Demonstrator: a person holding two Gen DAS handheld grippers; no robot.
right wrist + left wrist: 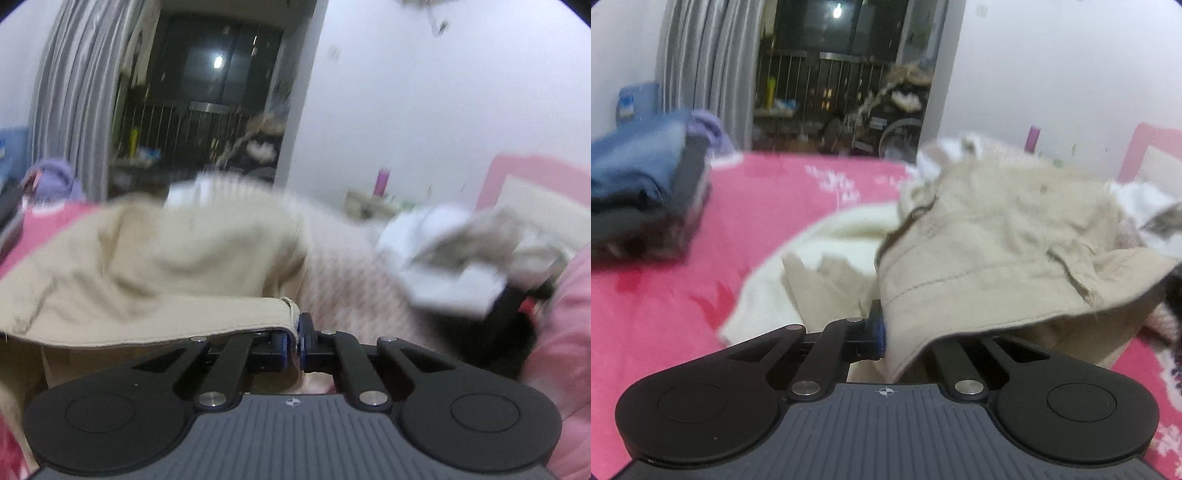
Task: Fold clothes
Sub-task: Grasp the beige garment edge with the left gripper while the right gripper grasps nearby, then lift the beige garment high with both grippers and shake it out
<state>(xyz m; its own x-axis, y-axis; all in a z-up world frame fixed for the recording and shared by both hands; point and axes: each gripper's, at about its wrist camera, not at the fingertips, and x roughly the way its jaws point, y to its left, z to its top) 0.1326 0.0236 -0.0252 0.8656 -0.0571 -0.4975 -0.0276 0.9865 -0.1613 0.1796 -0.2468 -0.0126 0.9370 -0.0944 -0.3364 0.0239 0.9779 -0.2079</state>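
A beige twill garment (997, 240) hangs lifted over the pink bed, held at two points. My left gripper (884, 328) is shut on its hem; the cloth drapes over the right finger and hides it. In the right wrist view the same beige garment (155, 266) spreads to the left, and my right gripper (293, 339) is shut on its stitched corner, blue pads pinching the edge. A cream knit garment (827, 240) lies on the bed under the beige one. The frames are blurred by motion.
A stack of folded clothes (642, 184), blue on top, sits at the left on the pink bedspread (665, 314). A loose heap of white and grey clothes (461, 251) lies at the right near a pink headboard (517, 173). A dark balcony doorway is behind.
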